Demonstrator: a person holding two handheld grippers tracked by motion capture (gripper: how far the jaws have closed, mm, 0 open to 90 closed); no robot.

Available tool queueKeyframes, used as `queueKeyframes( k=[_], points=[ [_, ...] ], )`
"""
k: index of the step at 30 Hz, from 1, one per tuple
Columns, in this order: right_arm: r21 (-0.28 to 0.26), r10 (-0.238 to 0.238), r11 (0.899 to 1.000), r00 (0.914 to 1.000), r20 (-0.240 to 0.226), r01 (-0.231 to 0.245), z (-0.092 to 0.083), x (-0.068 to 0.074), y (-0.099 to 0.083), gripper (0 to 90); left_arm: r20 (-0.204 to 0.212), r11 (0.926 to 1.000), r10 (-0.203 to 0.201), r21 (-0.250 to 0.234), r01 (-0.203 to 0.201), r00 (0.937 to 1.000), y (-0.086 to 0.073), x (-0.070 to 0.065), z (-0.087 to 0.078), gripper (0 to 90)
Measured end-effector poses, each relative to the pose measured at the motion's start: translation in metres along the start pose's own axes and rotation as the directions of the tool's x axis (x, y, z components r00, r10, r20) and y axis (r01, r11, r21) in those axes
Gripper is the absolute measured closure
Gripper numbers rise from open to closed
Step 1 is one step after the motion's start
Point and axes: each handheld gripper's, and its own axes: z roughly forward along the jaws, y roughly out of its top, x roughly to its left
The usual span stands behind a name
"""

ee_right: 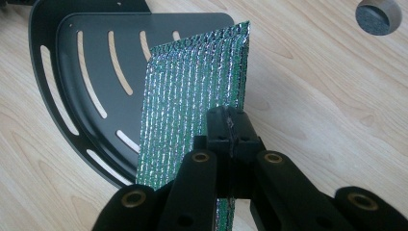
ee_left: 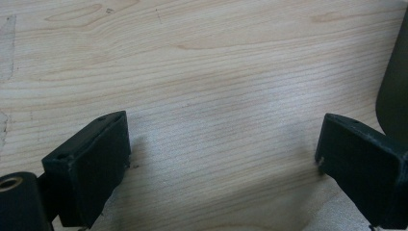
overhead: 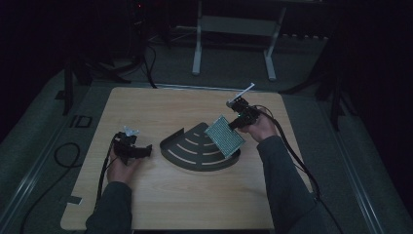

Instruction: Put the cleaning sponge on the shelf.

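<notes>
Right tongs (ee_right: 230,126) pinch the green foil pad (ee_right: 192,106) over the black tray (ee_right: 96,72); left tongs (ee_left: 221,159) gape empty.

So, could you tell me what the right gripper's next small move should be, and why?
Probably lower it a little: the right gripper is shut on the green foil pad, which hangs tilted above the black slotted tray, not yet resting in it.

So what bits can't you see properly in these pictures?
- Green sparkly pad: its bottom edge is hidden behind the right gripper in the right gripper view.
- Black tray: cut off by the picture's right edge in the left gripper view.
- Tray's right part: covered by the pad in the high view.
- Left gripper: too dark in the high view to make out.
</notes>
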Motion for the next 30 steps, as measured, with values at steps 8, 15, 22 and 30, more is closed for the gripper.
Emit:
queueKeyframes(
  k=[8,15,22,30],
  points=[
    [0.009,-0.006,1.000,0.9999,-0.012,0.006,0.010,0.005,0.001,89.8,0.000,1.0000,0.000,0.000,0.000,1.0000,0.000,0.000,0.000,5.5],
    [0.019,-0.014,1.000,0.9998,-0.014,0.015,0.017,0.009,0.002,89.8,0.000,1.0000,0.000,0.000,0.000,1.0000,0.000,0.000,0.000,5.6],
    [0.024,-0.020,1.000,0.9997,-0.013,0.020,0.023,0.011,0.002,89.7,0.000,1.0000,0.000,0.000,0.000,1.0000,0.000,0.000,0.000,5.5],
    [0.026,-0.033,0.999,0.9993,-0.015,0.034,0.029,0.014,0.002,89.7,0.000,1.0000,0.000,0.000,0.000,1.0000,0.000,0.000,0.000,5.6]
  ],
)
